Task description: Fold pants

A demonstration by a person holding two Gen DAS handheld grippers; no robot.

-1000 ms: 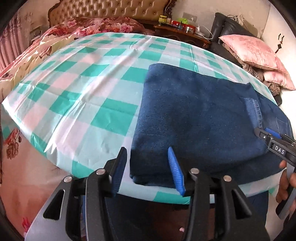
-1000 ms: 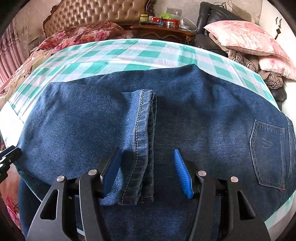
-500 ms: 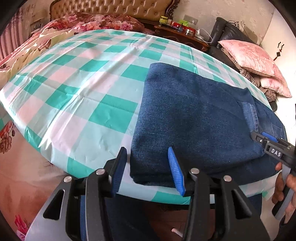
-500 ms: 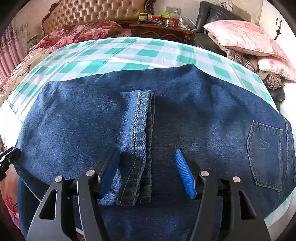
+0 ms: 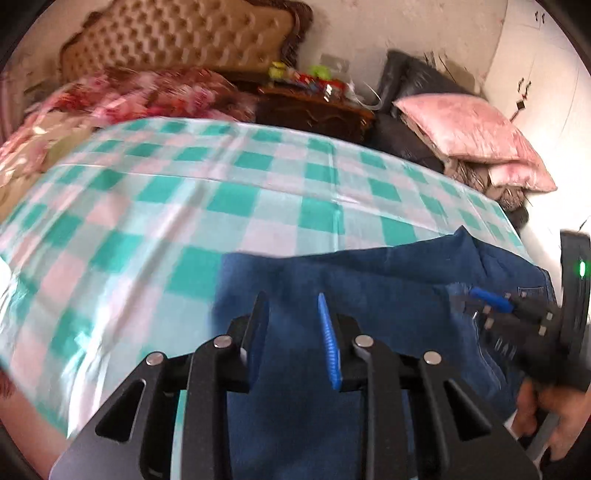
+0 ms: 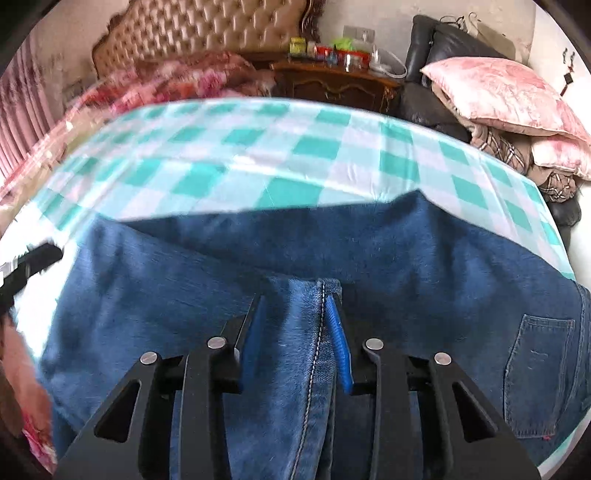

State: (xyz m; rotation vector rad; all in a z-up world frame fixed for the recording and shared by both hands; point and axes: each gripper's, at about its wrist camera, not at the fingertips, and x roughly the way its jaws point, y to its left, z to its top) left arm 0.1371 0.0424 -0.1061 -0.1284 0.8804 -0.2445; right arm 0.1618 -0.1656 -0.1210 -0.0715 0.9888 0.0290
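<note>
Left gripper (image 5: 291,321) has just been closing, its two blue pads pinching the near fold of the one pair of pants (image 5: 369,295) on the checked tablecloth (image 5: 147,221). From the right wrist, the right gripper (image 6: 295,321), also just closing, clamps the stitched hem (image 6: 317,332); one back pocket (image 6: 539,369) shows.

The folded blue denim pants (image 6: 369,258) lie on the near part of the green-and-white checked tablecloth (image 6: 258,147). Behind the cloth stands a dark wooden nightstand (image 6: 332,85), a tufted tan headboard (image 6: 207,33) to its left, pink satin pillows (image 6: 506,96) to its right.
</note>
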